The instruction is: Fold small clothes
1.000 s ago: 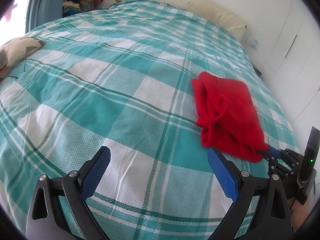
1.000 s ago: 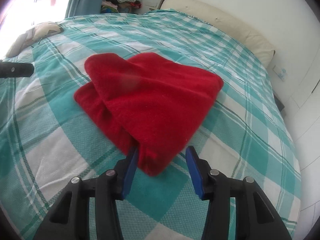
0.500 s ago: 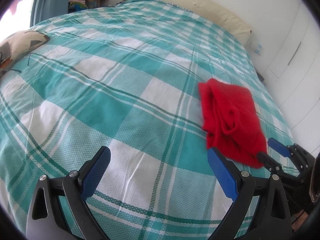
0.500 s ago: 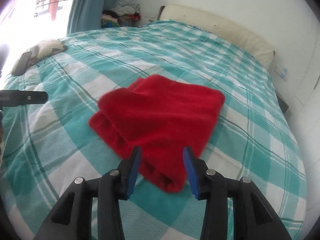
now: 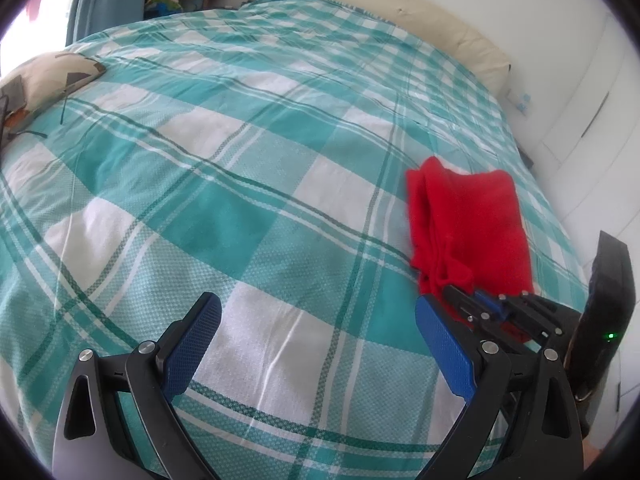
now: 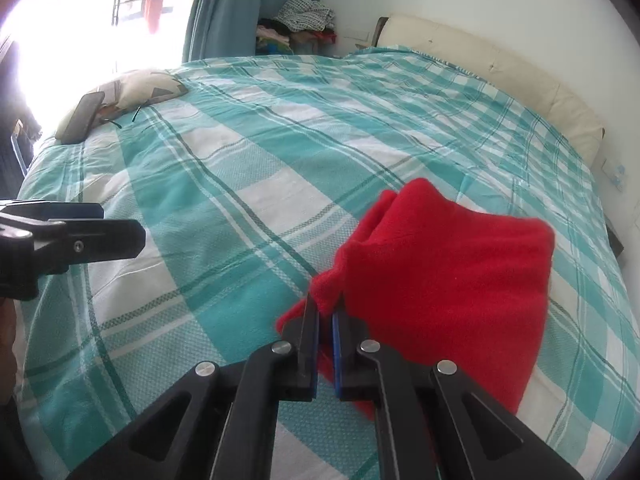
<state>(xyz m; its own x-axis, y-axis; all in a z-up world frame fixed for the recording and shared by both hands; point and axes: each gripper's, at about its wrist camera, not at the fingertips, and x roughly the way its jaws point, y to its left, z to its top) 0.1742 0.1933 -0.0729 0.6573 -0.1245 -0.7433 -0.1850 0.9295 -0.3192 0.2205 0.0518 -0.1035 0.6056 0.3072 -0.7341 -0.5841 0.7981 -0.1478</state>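
A folded red garment (image 6: pixel 448 272) lies on the teal-and-white checked bed cover (image 6: pixel 248 184). My right gripper (image 6: pixel 326 312) is shut on the garment's near left corner, with red cloth pinched between the jaws. In the left wrist view the red garment (image 5: pixel 468 224) lies to the right, with the right gripper (image 5: pixel 476 306) at its near edge. My left gripper (image 5: pixel 316 340) is open and empty, above bare cover to the left of the garment. It also shows at the left edge of the right wrist view (image 6: pixel 72 232).
A patterned cushion (image 6: pixel 140 88) with a dark phone (image 6: pixel 82 116) against it lies at the bed's far left. A cream headboard (image 6: pixel 500 76) runs along the far side. A pile of clothes (image 6: pixel 300 24) sits in the far corner by a blue curtain (image 6: pixel 248 4). White wardrobe doors (image 5: pixel 592 92) stand at right.
My right gripper has shut on the garment's near corner; its jaws were open around that edge before. The left gripper has stayed open over the cover.
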